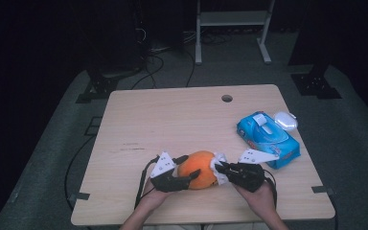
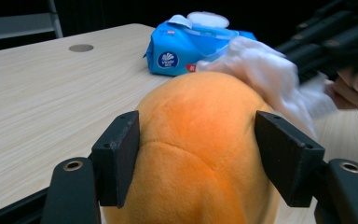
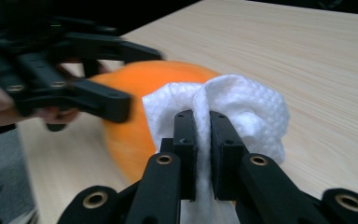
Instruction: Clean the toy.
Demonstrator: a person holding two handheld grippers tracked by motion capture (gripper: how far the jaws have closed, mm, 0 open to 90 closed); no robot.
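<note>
Two grippers on orange plush ball [image 1: 197, 169]: left gripper [image 1: 186, 173] half-open, pads pressed against ball's sides; right gripper [image 1: 219, 167] clamped tight on white wipe [image 3: 242, 105], wipe touching ball.

I see a fuzzy, matt orange plush toy [image 2: 200, 154], a white wipe [image 3: 242, 112] of dimpled, cloth-like paper, a glossy blue plastic wipes pack [image 1: 267, 138], matt black plastic pads [image 2: 286, 156], and a smooth pale wood-grain table [image 1: 172, 120].

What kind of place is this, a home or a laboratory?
Probably a lab or recording studio: a bare wooden table with a cable hole, cables on grey carpet, dark surroundings, and metal stand feet.
</note>
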